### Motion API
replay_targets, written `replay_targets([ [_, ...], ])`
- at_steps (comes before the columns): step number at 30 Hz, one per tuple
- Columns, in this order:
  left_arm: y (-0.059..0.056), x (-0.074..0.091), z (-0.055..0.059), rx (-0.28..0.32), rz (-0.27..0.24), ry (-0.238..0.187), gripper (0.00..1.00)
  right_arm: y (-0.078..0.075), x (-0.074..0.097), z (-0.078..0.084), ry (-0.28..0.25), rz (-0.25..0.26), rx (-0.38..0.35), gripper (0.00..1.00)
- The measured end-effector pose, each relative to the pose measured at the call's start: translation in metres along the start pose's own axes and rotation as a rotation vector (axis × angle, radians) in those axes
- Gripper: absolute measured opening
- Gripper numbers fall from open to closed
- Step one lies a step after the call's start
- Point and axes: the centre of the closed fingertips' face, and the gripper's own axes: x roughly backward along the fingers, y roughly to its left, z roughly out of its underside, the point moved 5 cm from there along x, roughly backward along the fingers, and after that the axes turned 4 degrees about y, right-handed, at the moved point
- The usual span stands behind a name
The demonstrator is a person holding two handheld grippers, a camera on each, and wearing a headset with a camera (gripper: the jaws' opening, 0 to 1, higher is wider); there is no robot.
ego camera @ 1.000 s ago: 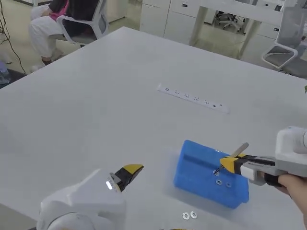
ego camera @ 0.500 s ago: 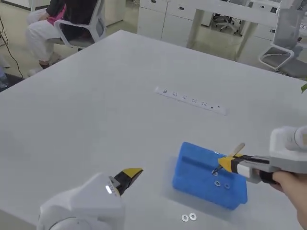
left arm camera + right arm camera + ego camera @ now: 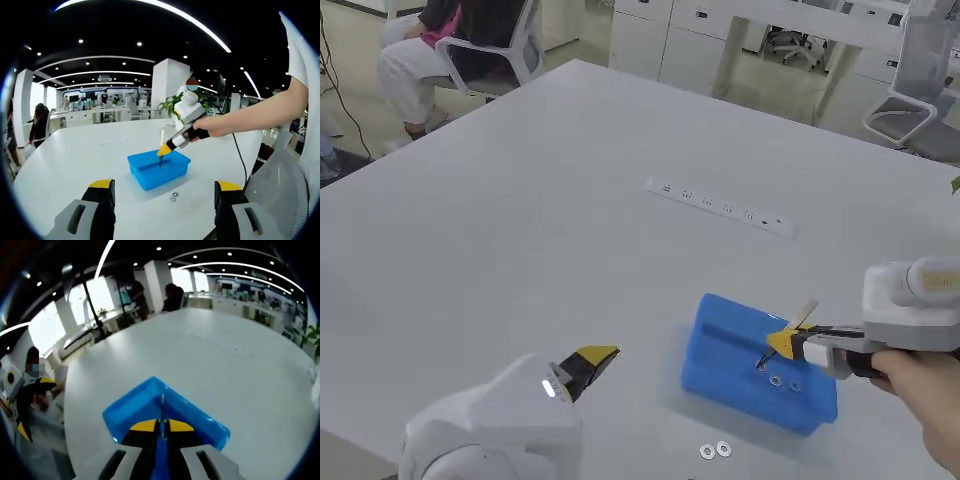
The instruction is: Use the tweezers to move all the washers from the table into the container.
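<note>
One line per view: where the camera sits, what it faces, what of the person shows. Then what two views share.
Head view: on the head, facing down at the table; the left hand-held gripper, right hand-held gripper and right hand show.
Left gripper view: on the left hand-held gripper, facing the blue container between its open jaws; the right arm shows.
Right gripper view: on the right hand-held gripper, facing along its shut jaws and tweezers into the container.
Shared: blue container.

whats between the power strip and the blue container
Nothing. In the head view, the stretch of table between the power strip and the container is bare.
</note>
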Motion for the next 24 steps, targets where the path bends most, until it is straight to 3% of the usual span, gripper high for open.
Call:
replay_targets([
  [24,0.0014,0.0010,-0.0005,0.008,-0.008,-0.002,0.82,-0.0005,-0.0091,0.0039,0.063,-0.007,0.047,0.03],
])
